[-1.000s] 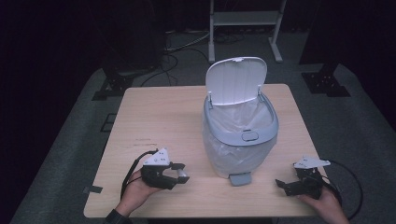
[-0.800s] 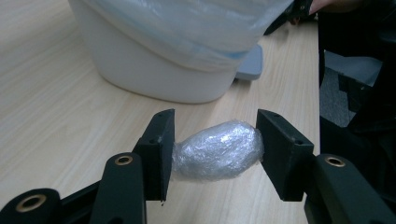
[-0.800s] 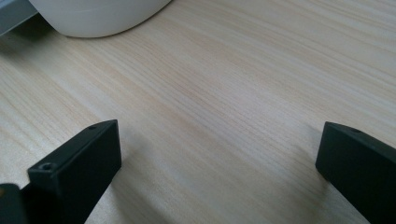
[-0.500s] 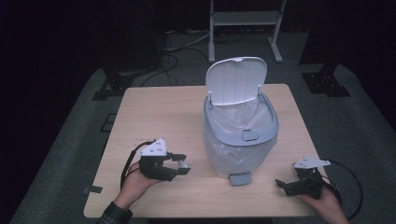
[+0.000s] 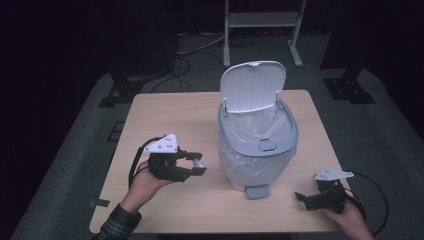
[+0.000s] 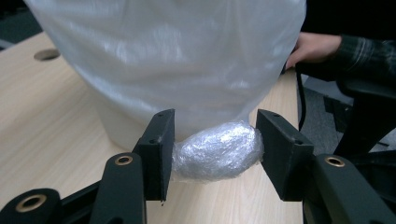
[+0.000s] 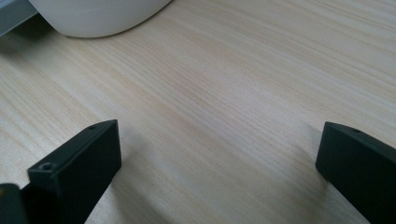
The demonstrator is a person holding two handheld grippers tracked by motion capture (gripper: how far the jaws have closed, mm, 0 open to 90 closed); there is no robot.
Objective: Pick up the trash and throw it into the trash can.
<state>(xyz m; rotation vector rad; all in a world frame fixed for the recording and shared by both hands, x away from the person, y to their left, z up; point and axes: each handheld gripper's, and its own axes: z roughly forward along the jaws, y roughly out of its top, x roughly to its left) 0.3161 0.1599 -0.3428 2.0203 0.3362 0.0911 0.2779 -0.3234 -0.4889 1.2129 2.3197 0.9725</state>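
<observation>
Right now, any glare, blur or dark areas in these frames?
High view: table lit, surroundings nearly black. Left gripper view: crumpled wad between the jaws sharp with small glints, bin liner soft and bright. Right gripper view: wood grain blurs toward the top, soft shadows by the jaws.

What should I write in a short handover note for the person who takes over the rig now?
Left gripper: shut on a crumpled plastic ball, held above the table beside the bin.
Right gripper: open, holding nothing, low on the table near the bin's pedal.
Done: bin lid is up, clear liner fitted.
Left: probably carry the ball over the rim and drop it in.
</observation>
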